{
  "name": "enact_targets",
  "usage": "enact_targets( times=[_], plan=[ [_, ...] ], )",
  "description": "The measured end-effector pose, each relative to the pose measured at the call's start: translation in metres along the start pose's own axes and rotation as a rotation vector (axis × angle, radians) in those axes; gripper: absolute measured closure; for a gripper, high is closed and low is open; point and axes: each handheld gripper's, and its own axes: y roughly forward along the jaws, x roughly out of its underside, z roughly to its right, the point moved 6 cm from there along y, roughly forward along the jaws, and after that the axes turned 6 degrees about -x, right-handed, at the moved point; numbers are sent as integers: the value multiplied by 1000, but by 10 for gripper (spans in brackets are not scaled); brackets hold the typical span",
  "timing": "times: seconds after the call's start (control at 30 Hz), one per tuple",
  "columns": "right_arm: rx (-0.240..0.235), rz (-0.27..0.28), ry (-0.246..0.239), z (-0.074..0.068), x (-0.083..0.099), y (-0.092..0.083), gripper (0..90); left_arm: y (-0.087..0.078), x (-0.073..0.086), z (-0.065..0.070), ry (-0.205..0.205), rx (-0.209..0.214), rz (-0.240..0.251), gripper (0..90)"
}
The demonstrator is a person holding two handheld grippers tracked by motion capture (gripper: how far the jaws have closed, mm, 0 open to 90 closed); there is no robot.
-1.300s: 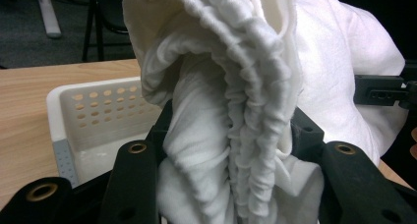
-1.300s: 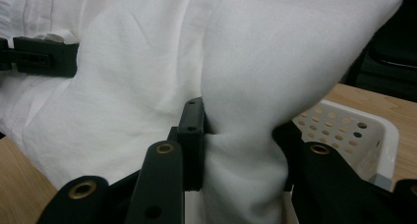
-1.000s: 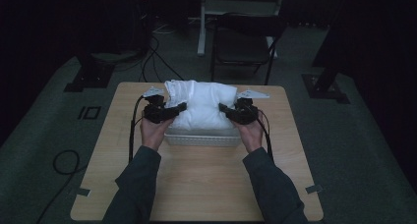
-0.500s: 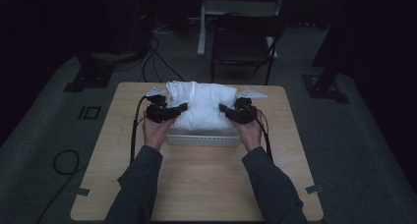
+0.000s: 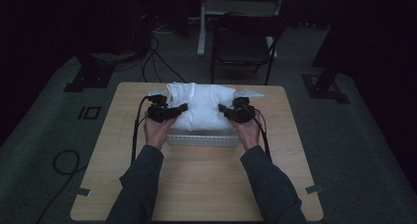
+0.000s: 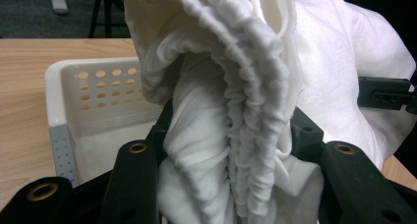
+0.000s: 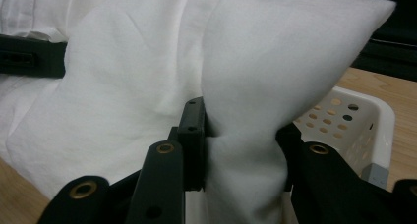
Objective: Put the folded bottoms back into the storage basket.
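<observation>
Gripping the white pillow [image 5: 204,108] with both grippers' fingers [image 6: 300,135] clenched on its ends, we risk snagging it on the basket [image 5: 201,139] rim.

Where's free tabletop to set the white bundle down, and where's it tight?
Free: the near half of the table, between the forearms and the basket; also the strips left and right of the basket. Crowded: the far middle, where the left gripper and right gripper clamp the white cloth bundle over the basket.
</observation>
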Motion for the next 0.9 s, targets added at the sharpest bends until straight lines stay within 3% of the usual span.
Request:
enact_targets(
  times=[0.9],
  plan=[
    [49, -56, 5, 10, 8, 18, 675, 22, 7, -8, -23, -45, -45, 532]
  ],
)
